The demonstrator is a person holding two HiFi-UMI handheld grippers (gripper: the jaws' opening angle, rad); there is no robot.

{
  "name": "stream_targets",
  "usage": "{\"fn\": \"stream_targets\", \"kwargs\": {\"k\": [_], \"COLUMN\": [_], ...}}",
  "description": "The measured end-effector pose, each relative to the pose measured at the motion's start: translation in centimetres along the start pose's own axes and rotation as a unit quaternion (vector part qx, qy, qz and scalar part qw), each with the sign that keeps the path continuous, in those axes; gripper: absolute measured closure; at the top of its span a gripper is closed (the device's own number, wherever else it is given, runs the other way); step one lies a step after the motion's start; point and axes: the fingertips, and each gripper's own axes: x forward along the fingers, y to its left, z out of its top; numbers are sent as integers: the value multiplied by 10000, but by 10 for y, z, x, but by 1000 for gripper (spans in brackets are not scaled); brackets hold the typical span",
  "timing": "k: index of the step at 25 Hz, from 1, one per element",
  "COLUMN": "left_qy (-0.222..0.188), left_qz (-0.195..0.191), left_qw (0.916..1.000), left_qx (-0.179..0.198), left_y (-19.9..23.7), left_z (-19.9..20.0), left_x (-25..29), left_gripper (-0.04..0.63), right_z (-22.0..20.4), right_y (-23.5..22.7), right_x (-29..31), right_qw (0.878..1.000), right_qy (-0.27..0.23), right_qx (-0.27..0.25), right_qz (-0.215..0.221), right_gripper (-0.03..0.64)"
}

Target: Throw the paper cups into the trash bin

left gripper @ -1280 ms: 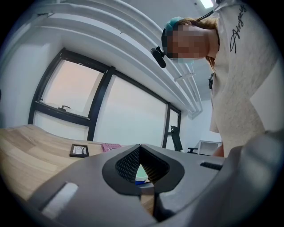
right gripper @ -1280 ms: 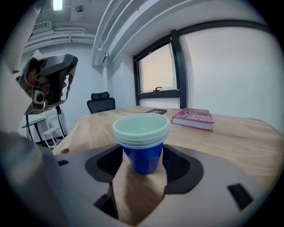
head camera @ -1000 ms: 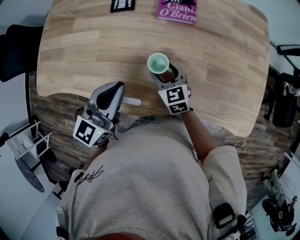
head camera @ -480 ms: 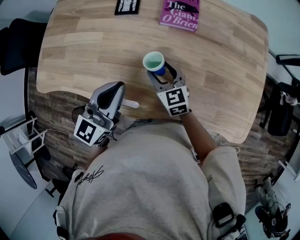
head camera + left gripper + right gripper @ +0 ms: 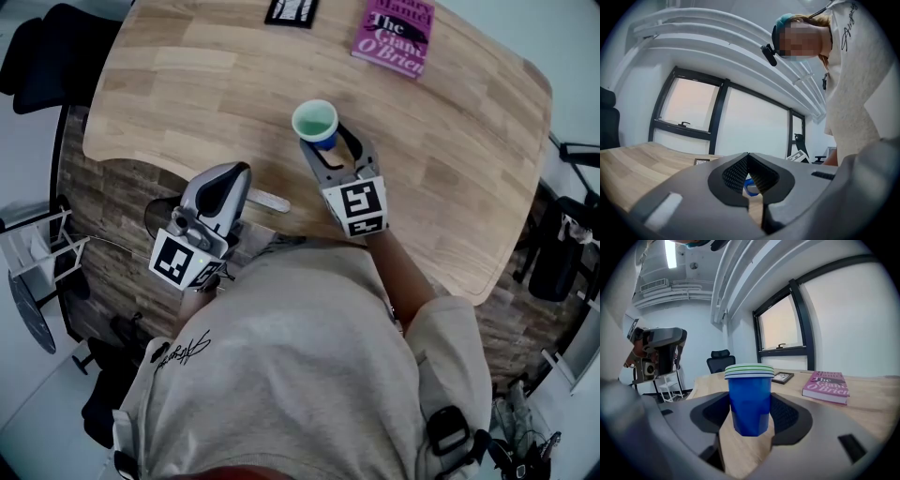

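Paper cups (image 5: 315, 122) now slightly up off table (image 5: 450, 141), tight in right gripper (image 5: 329, 146); left gripper (image 5: 236, 178) closed, empty

A stack of nested paper cups (image 5: 315, 122) stands upright. It is blue outside and pale green inside, with thin white and green rims layered at the top. The stack sits between the two jaws of the right gripper (image 5: 324, 145), which press on its sides. It lies nearer the person than the pink book (image 5: 396, 36), to that book's left and well apart from it.
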Motion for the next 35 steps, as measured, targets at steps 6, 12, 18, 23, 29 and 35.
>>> {"fn": "stream_targets", "kwargs": {"k": [6,12,18,23,29,35], "left_qy": [-93,-159,-223,-282,-305,-370], "left_qz": [336,762,1265,1670,2073,2521], "left_qw": [9994,9969,9917,9855,9778,9670], "left_qx": [75,96,91,110,92,74], "left_y": [9,15,25,31,36,36], "left_z": [7,10,11,13,10,5], "left_x": [-23,-56,-93,-123,-156,-197], "left_gripper": [592,592,592,592,592,592], "right_z": [17,27,43,54,65,74], "right_y": [28,62,101,134,172,215], "right_x": [12,22,31,38,45,52], "right_qw": [9992,9965,9911,9844,9753,9640], "right_qy": [-104,-145,-271,-354,-411,-492], "right_qx": [-136,-201,-322,-433,-539,-669], "right_qz": [374,799,1263,1670,2102,2526], "right_gripper": [348,348,348,348,348,348]}}
